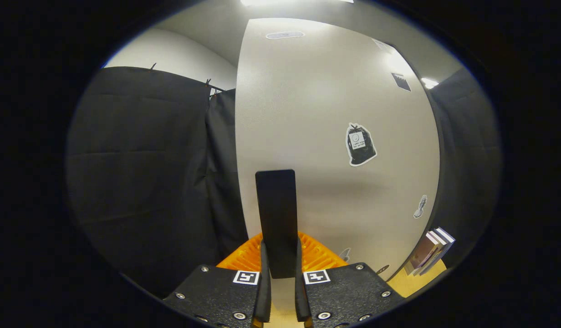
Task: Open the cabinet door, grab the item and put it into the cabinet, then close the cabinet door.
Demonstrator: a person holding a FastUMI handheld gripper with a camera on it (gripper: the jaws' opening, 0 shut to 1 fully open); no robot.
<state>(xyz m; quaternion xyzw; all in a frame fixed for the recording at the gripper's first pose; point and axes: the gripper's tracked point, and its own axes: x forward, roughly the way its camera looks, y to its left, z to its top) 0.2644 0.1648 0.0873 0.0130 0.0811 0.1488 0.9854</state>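
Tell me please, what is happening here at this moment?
A handheld gripper has its two fingers closed on the black handle of a pale cabinet door, which carries some stickers. The handle stands upright between the fingers. Whether the door is shut or partly open cannot be told. Some books stand beyond the door's far edge. Something orange and ribbed lies just behind the fingers.

A black handle (276, 218) stands between the fingers. Beyond it, the cabinet door (317, 114) is pale grey-beige, bearing a black-and-white sticker (360, 145). Black booth cloth (144, 173) hangs beside it; books (430, 256) with white-and-dark striped spines lie on yellow tabletop (410, 284).
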